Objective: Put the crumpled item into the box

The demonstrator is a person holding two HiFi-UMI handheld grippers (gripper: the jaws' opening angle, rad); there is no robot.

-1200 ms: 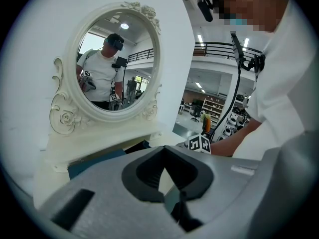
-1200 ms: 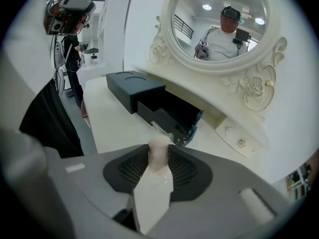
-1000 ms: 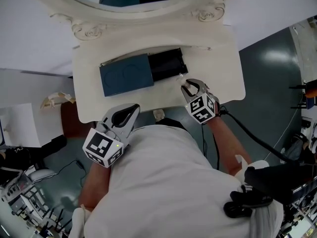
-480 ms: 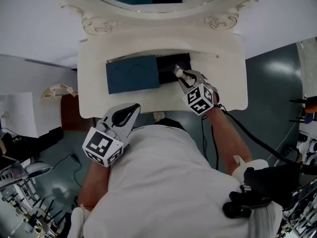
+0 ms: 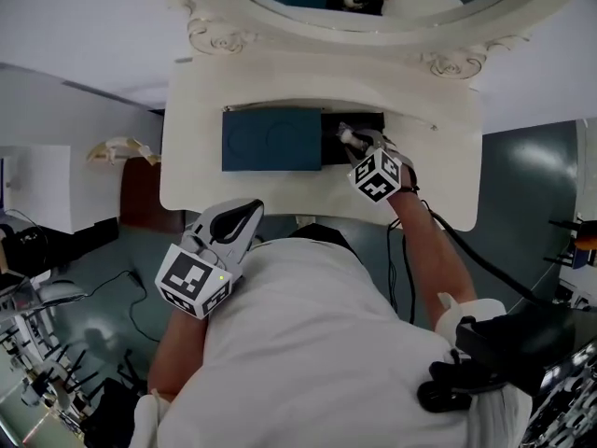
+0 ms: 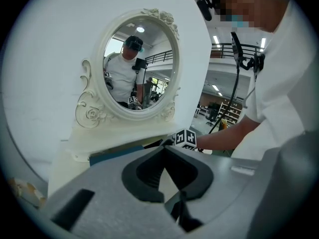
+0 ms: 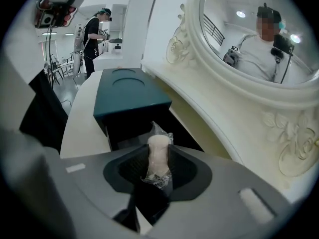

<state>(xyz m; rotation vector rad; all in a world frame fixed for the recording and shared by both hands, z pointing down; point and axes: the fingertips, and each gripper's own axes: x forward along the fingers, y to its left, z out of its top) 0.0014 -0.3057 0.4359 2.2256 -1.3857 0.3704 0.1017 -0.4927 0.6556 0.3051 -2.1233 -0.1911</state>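
Observation:
A dark teal box [image 5: 272, 140] lies on the cream dressing table [image 5: 448, 185], its lid slid left so the black inside [image 5: 332, 155] shows at the right. My right gripper [image 5: 347, 138] hovers over that open black part, shut on the crumpled item [image 7: 158, 153], a cream wad in clear plastic. In the right gripper view the box [image 7: 130, 96] sits just beyond the item, with its dark opening [image 7: 127, 128] below it. My left gripper [image 5: 244, 215] hangs in front of the table's near edge, shut and empty, its tips [image 6: 167, 151] together.
An ornate oval mirror [image 5: 373, 7] stands at the back of the table, close behind the box. The person's torso fills the lower head view. A black cable [image 5: 466, 250] trails from the right gripper. A dark chair [image 5: 140, 208] is left of the table.
The right gripper has carried the crumpled item from the table's front area forward and left, to over the box's open black part. The left gripper has stayed put.

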